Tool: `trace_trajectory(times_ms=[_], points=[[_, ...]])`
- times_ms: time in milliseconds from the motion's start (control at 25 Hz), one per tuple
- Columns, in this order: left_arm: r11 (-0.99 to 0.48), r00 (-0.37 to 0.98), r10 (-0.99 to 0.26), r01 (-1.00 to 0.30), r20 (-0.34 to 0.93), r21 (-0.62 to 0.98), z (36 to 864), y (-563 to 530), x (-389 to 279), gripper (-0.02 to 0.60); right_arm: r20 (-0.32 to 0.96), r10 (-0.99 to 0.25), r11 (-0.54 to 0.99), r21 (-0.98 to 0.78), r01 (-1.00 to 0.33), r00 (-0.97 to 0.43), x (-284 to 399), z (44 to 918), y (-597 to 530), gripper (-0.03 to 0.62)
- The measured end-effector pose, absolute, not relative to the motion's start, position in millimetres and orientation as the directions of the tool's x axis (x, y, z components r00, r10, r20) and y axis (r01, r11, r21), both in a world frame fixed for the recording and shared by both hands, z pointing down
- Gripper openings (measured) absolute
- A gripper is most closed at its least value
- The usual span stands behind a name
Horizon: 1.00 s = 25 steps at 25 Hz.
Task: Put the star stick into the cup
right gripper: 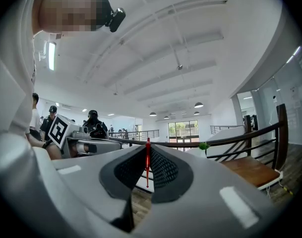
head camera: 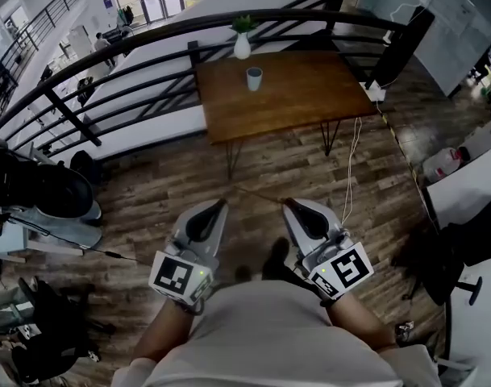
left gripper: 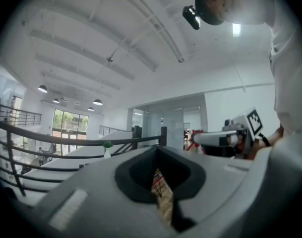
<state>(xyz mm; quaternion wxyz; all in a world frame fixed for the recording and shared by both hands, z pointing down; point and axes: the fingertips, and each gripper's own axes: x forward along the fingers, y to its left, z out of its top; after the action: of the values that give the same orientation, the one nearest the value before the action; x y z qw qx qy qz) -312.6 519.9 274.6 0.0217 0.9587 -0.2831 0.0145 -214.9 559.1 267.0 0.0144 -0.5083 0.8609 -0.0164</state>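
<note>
Right tongs (head camera: 289,205) with star stick (right gripper: 147,166) above plank floor (head camera: 148,204), table (head camera: 301,91) ahead

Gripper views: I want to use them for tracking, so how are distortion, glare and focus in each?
Left gripper view: heavy fisheye with dark corners, the railing bows, a ceiling lamp glares, and the left gripper close up looks soft. Right gripper view: same bend and dark rim, even light, the star stick reads sharp and red between shut jaws.
</note>
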Motion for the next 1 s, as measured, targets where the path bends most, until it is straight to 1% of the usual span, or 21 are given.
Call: trace_trajectory(times_ms=[200, 440, 720, 1000], points=[[-0.839, 0.839, -0.541, -0.543, 0.053, 0.034, 279.8, 507.3, -298.2, 0.003, -0.001, -0.876, 0.481, -0.067, -0.874, -0.482, -197.1, 274.6, 544.7, 0.024], [-0.839, 0.839, -0.541, -0.544, 0.064, 0.035, 284.1, 480.6, -262.4, 0.003, -0.01, -0.881, 0.472, -0.112, -0.875, -0.474, -155.6, 279.7, 516.4, 0.025], [-0.825, 0.823, -0.563, -0.565, 0.073, 0.02, 294.4, 430.6, -204.0, 0.003, -0.025, -0.885, 0.464, -0.122, -0.877, -0.465, -87.2, 291.6, 469.0, 0.025], [-0.811, 0.81, -0.582, -0.584, 0.066, 0.017, 285.3, 378.9, -114.2, 0.003, -0.04, -0.88, 0.475, -0.075, -0.877, -0.473, 6.6, 273.0, 422.9, 0.025]])
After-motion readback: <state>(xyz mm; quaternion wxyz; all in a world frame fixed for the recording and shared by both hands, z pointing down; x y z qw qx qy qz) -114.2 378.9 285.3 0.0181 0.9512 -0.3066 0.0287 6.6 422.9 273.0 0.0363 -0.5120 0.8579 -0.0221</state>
